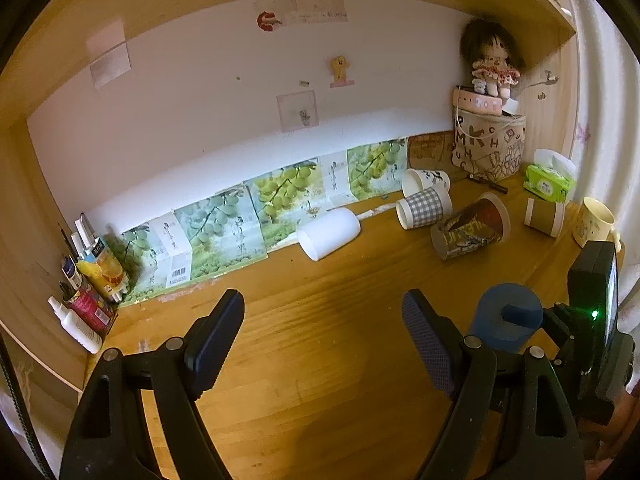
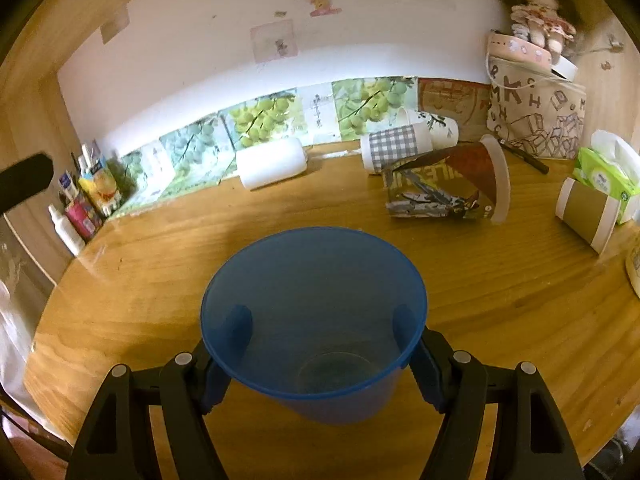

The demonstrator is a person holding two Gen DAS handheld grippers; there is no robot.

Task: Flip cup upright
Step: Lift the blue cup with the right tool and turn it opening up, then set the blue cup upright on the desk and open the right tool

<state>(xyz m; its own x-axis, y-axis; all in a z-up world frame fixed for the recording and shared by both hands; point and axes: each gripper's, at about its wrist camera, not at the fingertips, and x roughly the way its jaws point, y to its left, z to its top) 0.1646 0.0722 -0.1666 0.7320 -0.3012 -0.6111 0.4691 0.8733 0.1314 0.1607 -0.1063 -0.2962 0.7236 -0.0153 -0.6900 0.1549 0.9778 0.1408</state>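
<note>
Wooden desk surface (image 2: 500,292) carries everything. Translucent blue plastic cup (image 2: 316,320) is clamped between the right gripper (image 2: 320,372) fingers, mouth tilted up toward the camera, over the desk's near middle. From the left wrist view the same cup (image 1: 505,316) shows just right of the left gripper (image 1: 320,340), whose jaws are spread apart on nothing. Lying on their sides near the back: printed brown paper cup (image 2: 448,188), white plastic cup (image 2: 272,162), grey checked paper cup (image 2: 394,147).
</note>
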